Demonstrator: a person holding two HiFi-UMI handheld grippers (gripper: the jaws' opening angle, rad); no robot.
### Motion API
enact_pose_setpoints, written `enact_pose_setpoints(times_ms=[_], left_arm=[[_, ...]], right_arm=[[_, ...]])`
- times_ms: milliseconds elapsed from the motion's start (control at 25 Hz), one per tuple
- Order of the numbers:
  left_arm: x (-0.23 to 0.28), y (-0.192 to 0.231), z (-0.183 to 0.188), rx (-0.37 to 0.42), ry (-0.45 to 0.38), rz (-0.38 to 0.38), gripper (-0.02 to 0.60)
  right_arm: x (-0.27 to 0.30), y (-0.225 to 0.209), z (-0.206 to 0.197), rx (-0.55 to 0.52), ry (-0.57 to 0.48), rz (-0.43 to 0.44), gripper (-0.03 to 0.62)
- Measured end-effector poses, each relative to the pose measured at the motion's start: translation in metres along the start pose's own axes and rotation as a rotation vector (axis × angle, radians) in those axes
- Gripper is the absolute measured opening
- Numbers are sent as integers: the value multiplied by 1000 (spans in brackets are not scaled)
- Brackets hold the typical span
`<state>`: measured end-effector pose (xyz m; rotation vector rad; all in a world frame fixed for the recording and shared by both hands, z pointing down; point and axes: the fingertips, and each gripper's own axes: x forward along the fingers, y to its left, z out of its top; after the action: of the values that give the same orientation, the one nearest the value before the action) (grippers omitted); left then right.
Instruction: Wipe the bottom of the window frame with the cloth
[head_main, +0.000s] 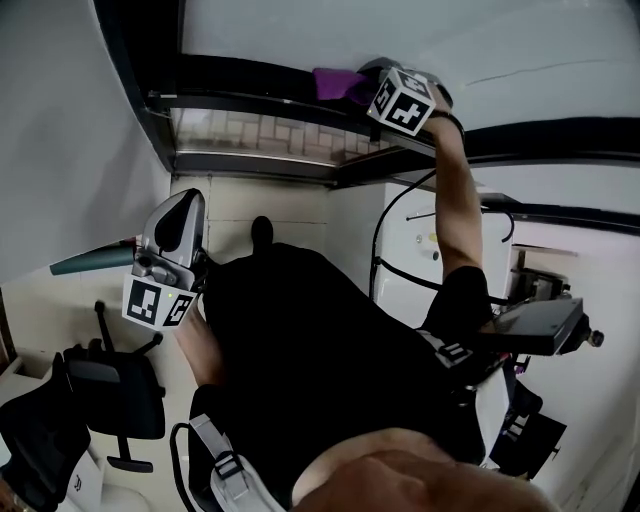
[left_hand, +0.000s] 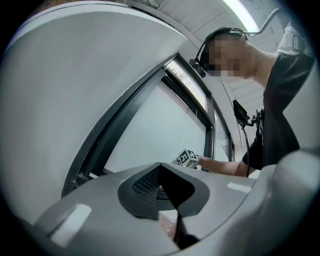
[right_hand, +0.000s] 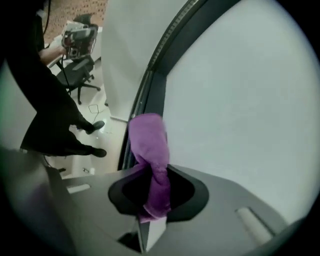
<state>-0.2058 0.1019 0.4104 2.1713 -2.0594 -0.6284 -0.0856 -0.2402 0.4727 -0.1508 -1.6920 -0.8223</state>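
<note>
Cloth (right_hand: 150, 150): purple, bunched into a roll, clamped between the jaws of the right gripper (right_hand: 152, 200). Sticks out straight ahead of the jaws, long axis in line with them, free end spread wider than the pinched part. In the head view, seen at the far end of the raised right arm, lying on the dark bottom rail of the window frame (head_main: 250, 105); appears to touch the rail, though actual pressure cannot be confirmed.

Window frame, right gripper view: dark strip running away from the cloth tip, with the pale pane (right_hand: 240, 90) just beside it on the right. Long axis of the rail crosses the long axis of the cloth.

Judged step: wiping stroke along the rail. Keep the cloth tip on the rail and slide sideways along the rail's length, not towards the pane.

Left gripper (head_main: 165, 262): held low, near the body, well apart from cloth and rail. Jaws together, nothing between them. Not placed to assist; right hand clearly the nearer one.

Risk, as a judgement: loose free end folding under and letting bare jaws scrape the rail.
</note>
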Motion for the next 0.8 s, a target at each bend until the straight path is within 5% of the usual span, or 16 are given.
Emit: enact_pose_setpoints(times_ms=[160, 360, 640, 800], left_arm=[[-1, -1, -1, -5, 1, -5, 3], [-3, 3, 0, -4, 4, 2, 3], [6, 3, -3, -7, 33, -23, 3], [19, -2, -6, -7, 59, -51, 2]], right_arm=[[29, 2, -21, -111, 139, -92, 64], [20, 28, -21, -212, 217, -61, 63], [-12, 99, -13, -370, 232, -100, 63], [-36, 144, -11, -310, 146, -53, 64]])
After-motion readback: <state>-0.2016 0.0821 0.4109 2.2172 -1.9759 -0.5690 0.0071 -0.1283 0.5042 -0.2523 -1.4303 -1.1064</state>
